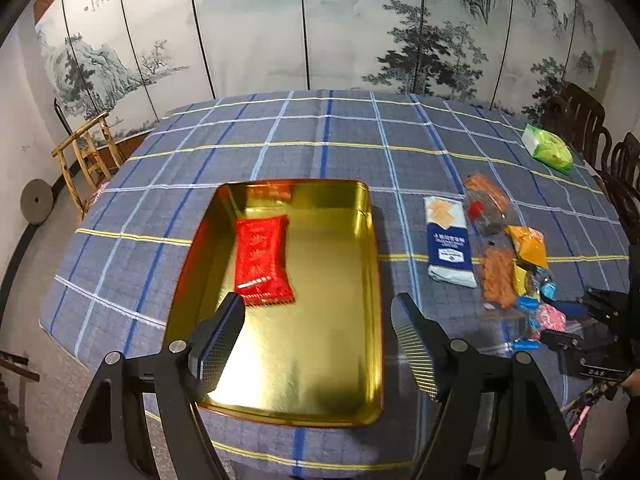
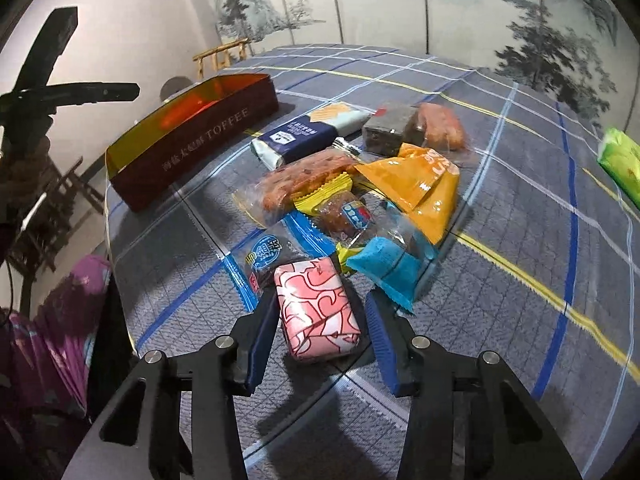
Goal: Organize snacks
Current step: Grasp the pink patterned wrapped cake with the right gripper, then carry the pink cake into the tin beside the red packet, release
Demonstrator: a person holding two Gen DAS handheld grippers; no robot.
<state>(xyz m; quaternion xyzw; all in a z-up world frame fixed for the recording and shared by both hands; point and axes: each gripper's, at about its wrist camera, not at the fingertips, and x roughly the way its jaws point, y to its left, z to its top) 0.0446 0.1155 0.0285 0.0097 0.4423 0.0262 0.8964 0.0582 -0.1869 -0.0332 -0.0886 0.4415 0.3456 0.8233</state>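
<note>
the right gripper [image 2: 320, 336] is down at the near edge of the snack heap with its blue pads on either side of a pink-and-white patterned packet [image 2: 318, 312]; the left pad looks to be against the wrapper, but a sliver of gap shows by the right one, so i'd say it straddles the packet and isn't pinching it yet. just beyond lie a blue-wrapped bar [image 2: 388, 264], a yellow-orange pouch [image 2: 420, 188], a clear-wrapped brittle piece [image 2: 304, 178] and a navy-and-white cracker pack [image 2: 296, 136], all jumbled and overlapping on the checked tablecloth [image 2: 520, 208]. further left stands the toffee tin [image 2: 192, 144]. the left gripper [image 1: 316, 332] hangs above that tin's gold floor with its fingers spread and nothing between them; a red sachet [image 1: 262, 264] lies inside, toward the tin's left wall [image 1: 200, 248]. so the step in hand looks like fetching the next snack. the next move, i'd judge, calls for squeezing firmly on the pink packet, lifting it clear without dragging the blue bar touching it, then carrying it left over the tin's rim.
</note>
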